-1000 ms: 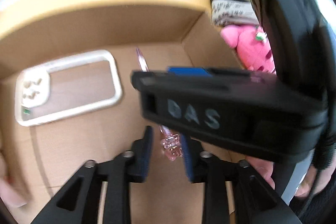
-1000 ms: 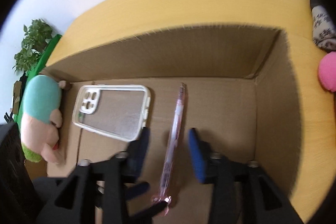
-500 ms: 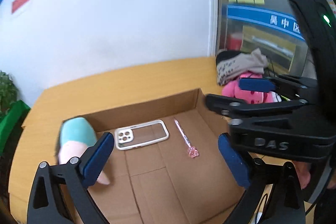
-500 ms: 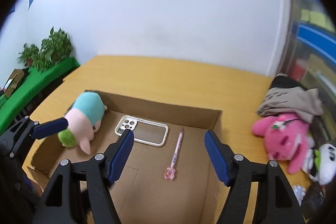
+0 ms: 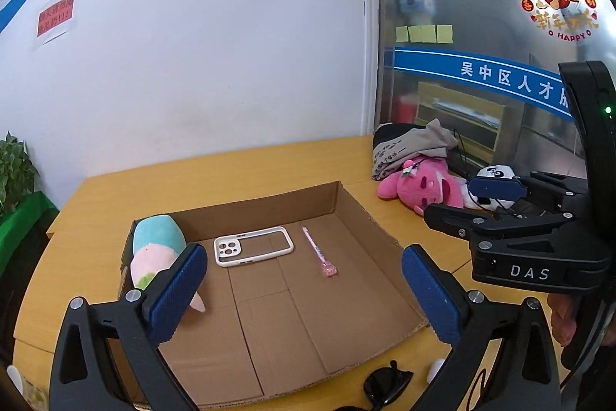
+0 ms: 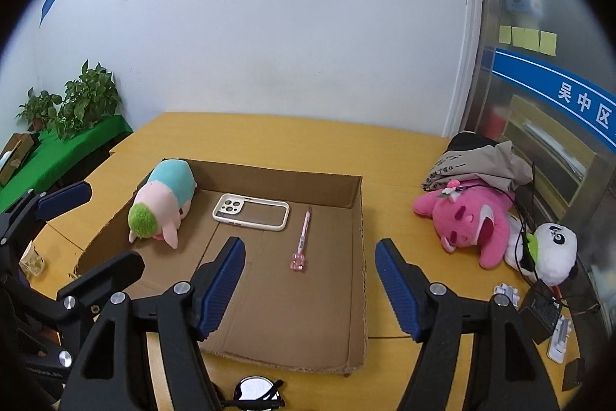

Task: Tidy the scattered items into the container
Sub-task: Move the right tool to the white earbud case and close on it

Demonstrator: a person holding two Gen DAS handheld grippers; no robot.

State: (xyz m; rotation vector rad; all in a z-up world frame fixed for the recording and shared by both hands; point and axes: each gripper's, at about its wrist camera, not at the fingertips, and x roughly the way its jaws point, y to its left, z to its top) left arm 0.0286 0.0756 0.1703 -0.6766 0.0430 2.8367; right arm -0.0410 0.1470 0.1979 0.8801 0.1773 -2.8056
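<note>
Hovering above the box (image 6: 358, 195), both the left tool (image 5: 300, 295) and right tool (image 6: 310, 289) gape empty, the pen (image 6: 302, 237) lying inside it, sunglasses (image 6: 254, 391) outside.

left gripper (image 5: 304, 289) agape, right gripper (image 6: 310, 282) agape, both empty

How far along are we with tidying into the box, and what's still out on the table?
Done: the plush toy, phone case and pink pen lie in the cardboard box. In hand: nothing; the left hand-held gripper and right hand-held gripper are both open and empty. Left: the sunglasses by the box's near edge, and maybe the pink plush and panda beside it.
</note>
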